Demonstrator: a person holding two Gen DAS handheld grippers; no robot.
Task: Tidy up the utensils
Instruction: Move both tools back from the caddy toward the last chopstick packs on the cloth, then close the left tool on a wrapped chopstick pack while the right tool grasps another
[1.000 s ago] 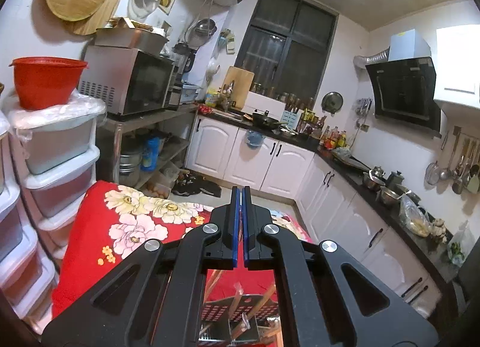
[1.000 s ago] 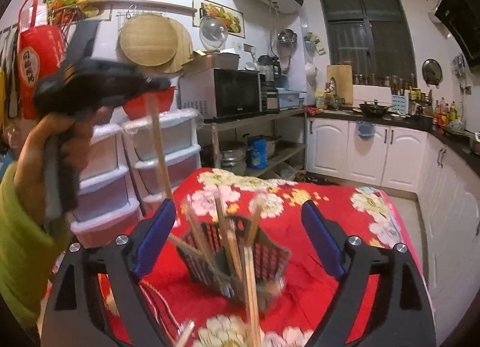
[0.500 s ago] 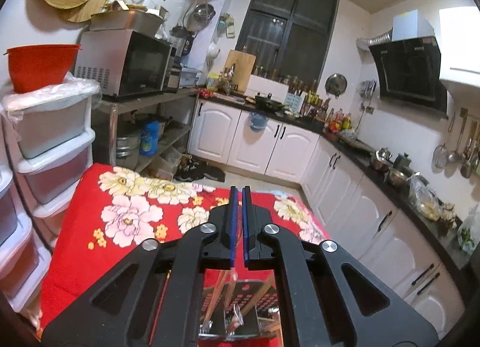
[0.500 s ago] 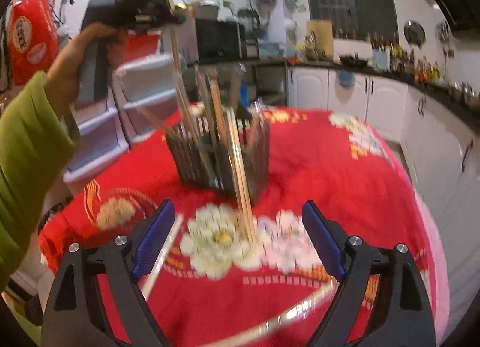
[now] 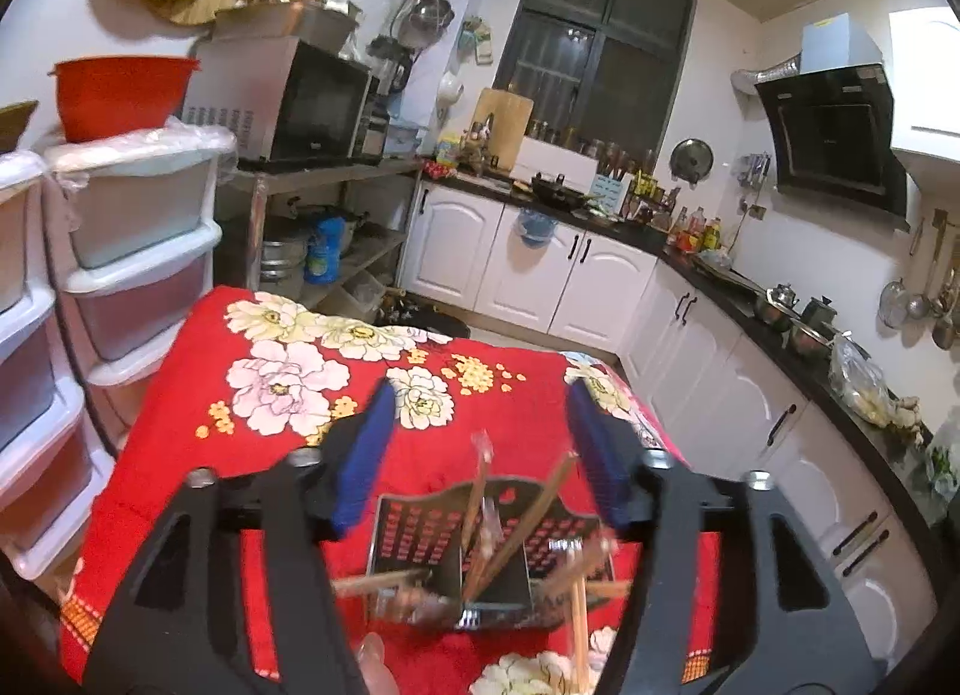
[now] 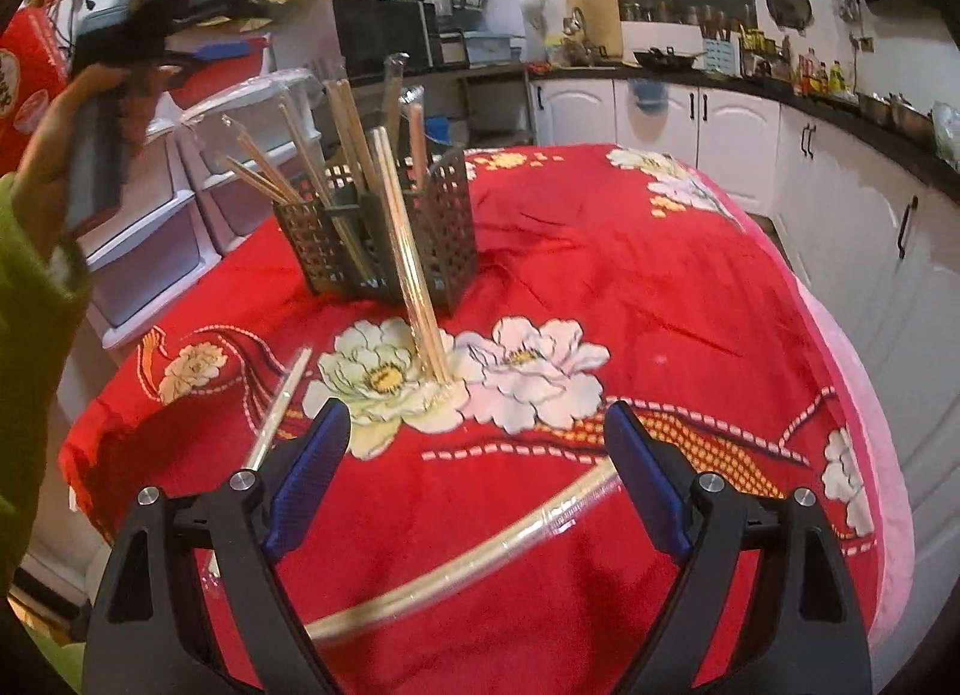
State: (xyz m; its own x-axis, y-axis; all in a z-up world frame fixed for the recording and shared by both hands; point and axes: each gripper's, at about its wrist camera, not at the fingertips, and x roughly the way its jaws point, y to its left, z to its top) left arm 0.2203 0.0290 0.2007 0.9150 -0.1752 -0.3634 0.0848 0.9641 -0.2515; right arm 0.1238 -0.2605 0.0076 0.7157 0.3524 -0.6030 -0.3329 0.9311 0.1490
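Perforated dark basket, wooden chopsticks

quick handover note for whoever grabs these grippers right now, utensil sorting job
Left hand-held gripper: jaws opening, nothing pinched, above the black utensil caddy.
Right hand-held gripper: open, empty, low over the red floral tablecloth.
Things: the caddy stands on the cloth with many wrapped chopsticks upright or leaning inside.
Done: most chopsticks are in the caddy.
Left: a wrapped pair leaning on the caddy's outside, a wrapped pair lying just ahead of the right jaws, and another stick flat on the cloth to its left.
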